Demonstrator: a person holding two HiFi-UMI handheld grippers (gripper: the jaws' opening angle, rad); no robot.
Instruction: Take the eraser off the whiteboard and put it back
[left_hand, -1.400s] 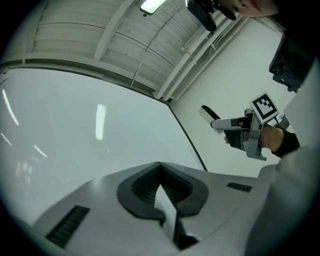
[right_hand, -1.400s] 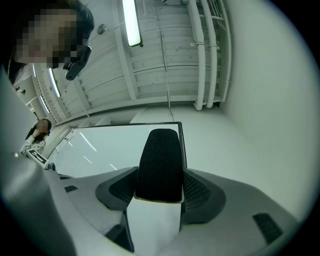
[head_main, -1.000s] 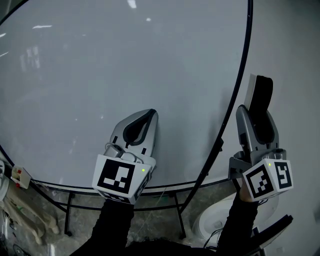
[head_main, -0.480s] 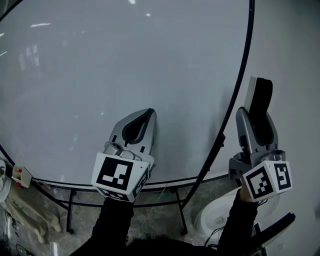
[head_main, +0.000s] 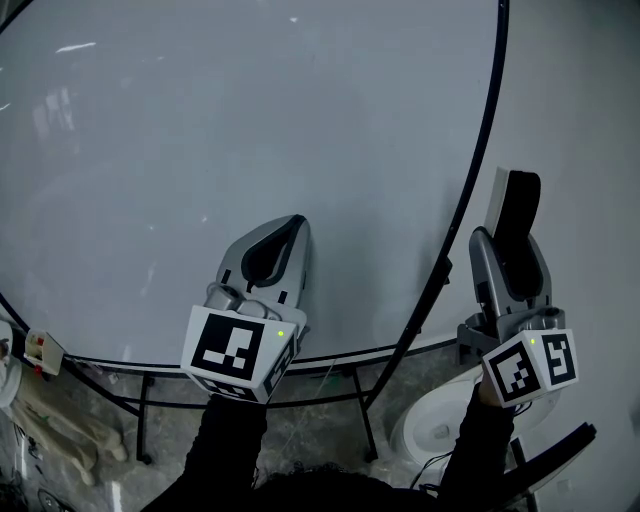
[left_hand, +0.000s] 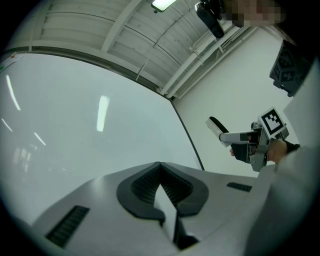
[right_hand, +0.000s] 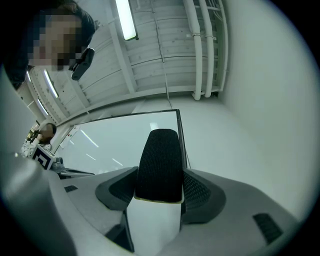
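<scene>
The eraser (head_main: 512, 212), white-bodied with a black felt face, is clamped in my right gripper (head_main: 508, 245), off the right side of the whiteboard (head_main: 250, 150) in front of the plain wall. In the right gripper view the eraser (right_hand: 159, 172) stands upright between the dark pads, felt side toward the camera. My left gripper (head_main: 278, 243) is shut and empty, its tips held close in front of the board's lower part. In the left gripper view its jaws (left_hand: 161, 186) meet with nothing between them, and the right gripper with the eraser (left_hand: 218, 129) shows at the right.
The whiteboard has a black frame (head_main: 489, 130) and stands on black legs (head_main: 360, 425). Below it lie a white round device (head_main: 435, 430) on the floor and a small white box with red parts (head_main: 38, 350) at the left. A white wall (head_main: 590, 150) fills the right.
The right gripper with the eraser has sunk a little lower in the head view. The left gripper has barely moved.
</scene>
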